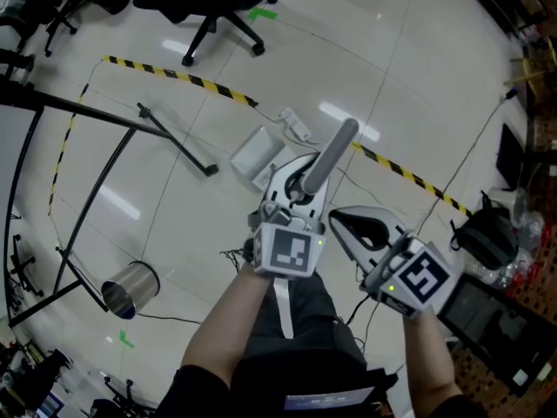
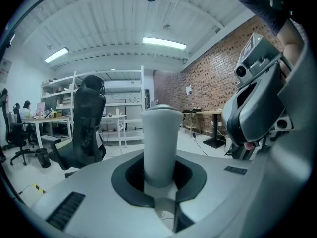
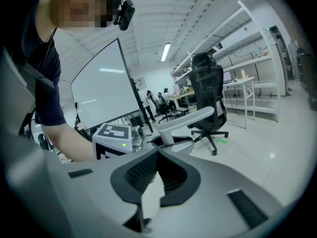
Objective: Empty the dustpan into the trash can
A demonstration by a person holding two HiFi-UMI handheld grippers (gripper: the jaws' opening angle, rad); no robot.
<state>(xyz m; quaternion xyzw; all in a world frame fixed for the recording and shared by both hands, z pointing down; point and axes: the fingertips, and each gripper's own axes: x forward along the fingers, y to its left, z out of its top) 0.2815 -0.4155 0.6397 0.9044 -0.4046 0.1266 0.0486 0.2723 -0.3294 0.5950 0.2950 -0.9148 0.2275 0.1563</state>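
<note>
A grey round handle [image 1: 332,158] sticks out forward and up from my left gripper [image 1: 300,183], which is shut on it. In the left gripper view the handle [image 2: 160,143] stands upright between the jaws of my left gripper [image 2: 158,178]. The pan that belongs to it is hidden. The shiny metal trash can [image 1: 131,287] stands on the floor to the left, well apart from both grippers. My right gripper [image 1: 342,219] hovers just right of the left one. Its jaws meet at the tip with nothing between them, as the right gripper view [image 3: 157,155] shows.
A white flat box [image 1: 257,157] and a power strip [image 1: 295,124] lie on the floor ahead, by yellow-black tape [image 1: 183,77]. A black stand's legs [image 1: 174,138] cross the left. An office chair [image 1: 218,7] stands beyond. Cables, a dark bag [image 1: 487,233] and equipment sit at the right.
</note>
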